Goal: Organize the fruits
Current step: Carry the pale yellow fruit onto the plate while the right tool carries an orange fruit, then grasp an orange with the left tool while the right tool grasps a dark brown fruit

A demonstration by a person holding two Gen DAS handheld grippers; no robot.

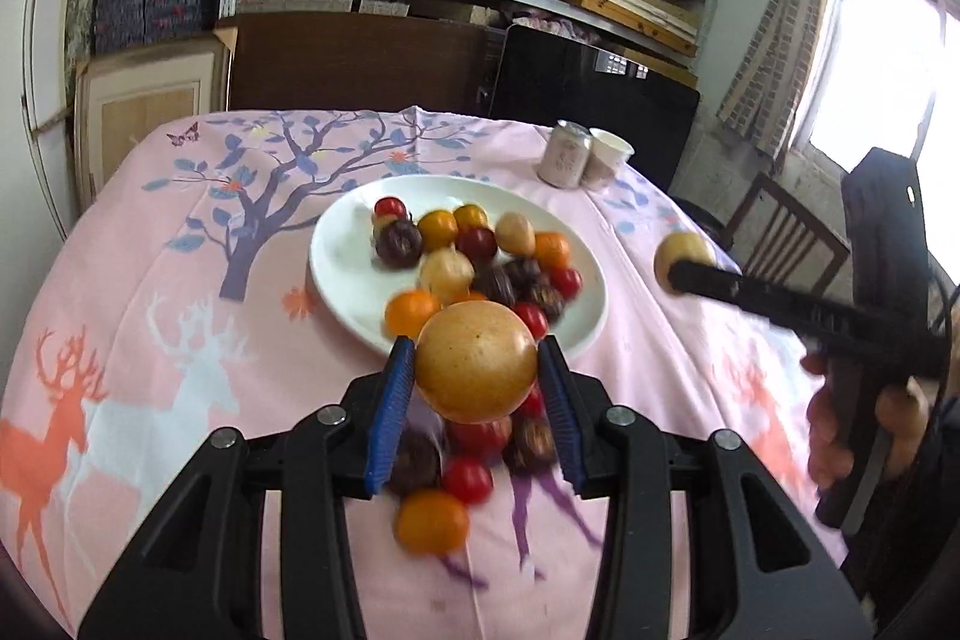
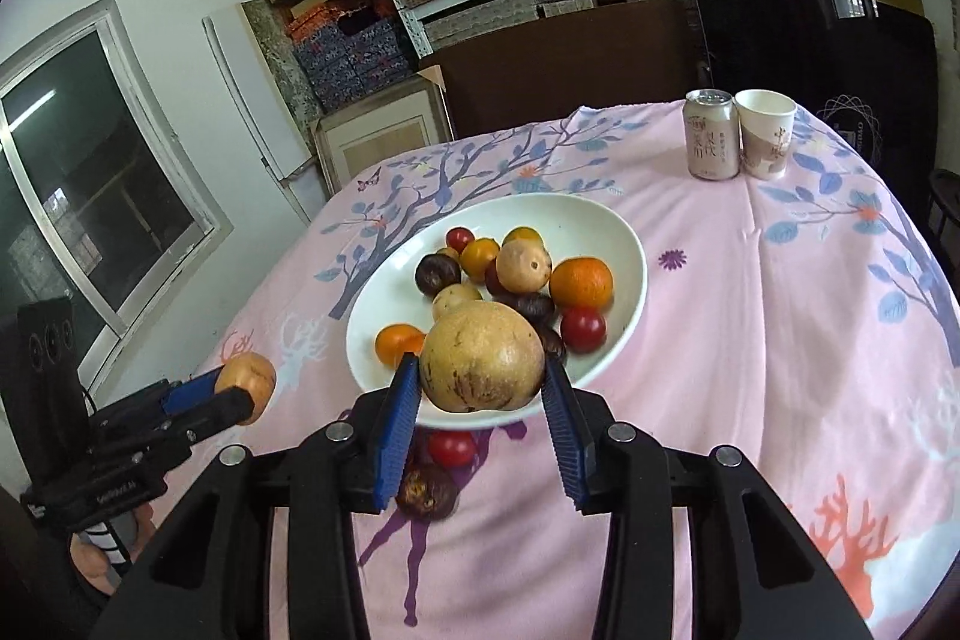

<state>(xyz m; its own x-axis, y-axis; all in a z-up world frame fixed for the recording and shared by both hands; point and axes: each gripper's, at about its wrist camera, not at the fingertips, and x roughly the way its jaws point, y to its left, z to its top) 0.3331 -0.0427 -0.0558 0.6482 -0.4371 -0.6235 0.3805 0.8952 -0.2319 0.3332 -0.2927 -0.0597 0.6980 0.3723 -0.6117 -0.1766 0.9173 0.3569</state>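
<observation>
My left gripper point(image 1: 477, 346) is shut on a round golden-tan fruit point(image 1: 477, 370), held above the near rim of a white plate point(image 1: 336, 250). My right gripper point(image 2: 481, 363) is shut on a tan fruit with brown streaks point(image 2: 483, 340), also over the plate's point(image 2: 624, 244) near edge. Each gripper shows in the other's view: the right gripper point(image 1: 681, 274) with its fruit point(image 1: 684, 250), the left gripper point(image 2: 237, 391) with its fruit point(image 2: 249, 373). The plate holds several small fruits: red tomatoes, oranges, dark round ones, pale tan ones. Loose fruits lie on the cloth below: an orange point(image 1: 431, 520), a red tomato point(image 2: 451, 447), a dark fruit point(image 2: 427, 490).
A pink tablecloth point(image 2: 720, 340) printed with trees and deer covers the table. A drink can point(image 2: 711, 135) and a paper cup point(image 2: 765, 133) stand at its far right. Behind are shelves of boxes, a dark panel and a chair point(image 1: 780, 232). A hand point(image 1: 840, 436) grips the right handle.
</observation>
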